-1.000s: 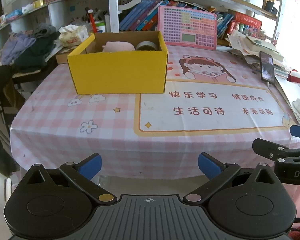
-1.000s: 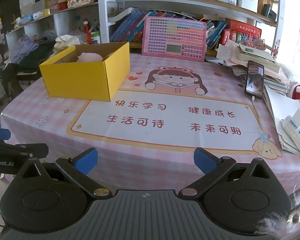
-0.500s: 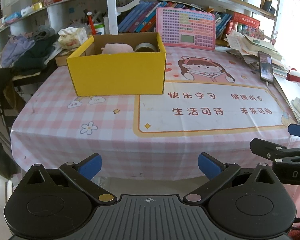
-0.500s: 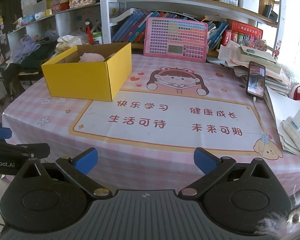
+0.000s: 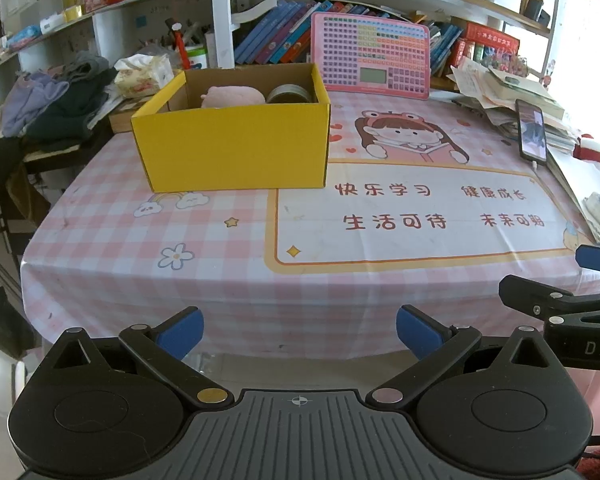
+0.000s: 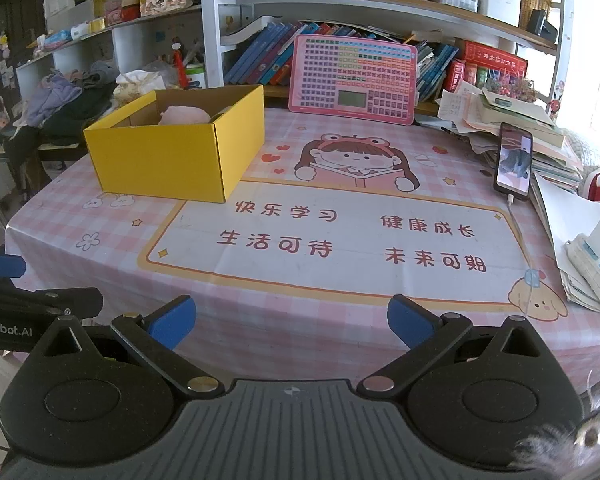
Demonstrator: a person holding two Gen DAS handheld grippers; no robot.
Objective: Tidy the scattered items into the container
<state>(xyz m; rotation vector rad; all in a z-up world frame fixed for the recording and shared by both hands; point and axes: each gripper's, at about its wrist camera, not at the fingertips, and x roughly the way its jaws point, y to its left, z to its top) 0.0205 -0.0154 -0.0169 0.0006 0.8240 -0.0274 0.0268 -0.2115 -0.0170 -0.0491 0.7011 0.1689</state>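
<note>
My left gripper (image 5: 299, 330) and right gripper (image 6: 288, 321) hang wide, empty, off the table edge | yellow box (image 5: 236, 144) back left holds soft pink toy (image 5: 232, 95), tin (image 5: 290, 93) | toy likely light, squashy; pinch mid-body.

My tongs' matt black plastic frame (image 5: 300, 432) with blue rubbery pads (image 5: 180, 330), matt yellow cardboard box (image 5: 236, 148), soft pink plush (image 5: 232, 95), glossy smooth tablecloth (image 5: 100, 248).

Left gripper (image 5: 299, 330), right gripper (image 6: 291, 322): black ribbed housings, round black discs, blue finger pads (image 5: 180, 330), metal pivot screws.
</note>
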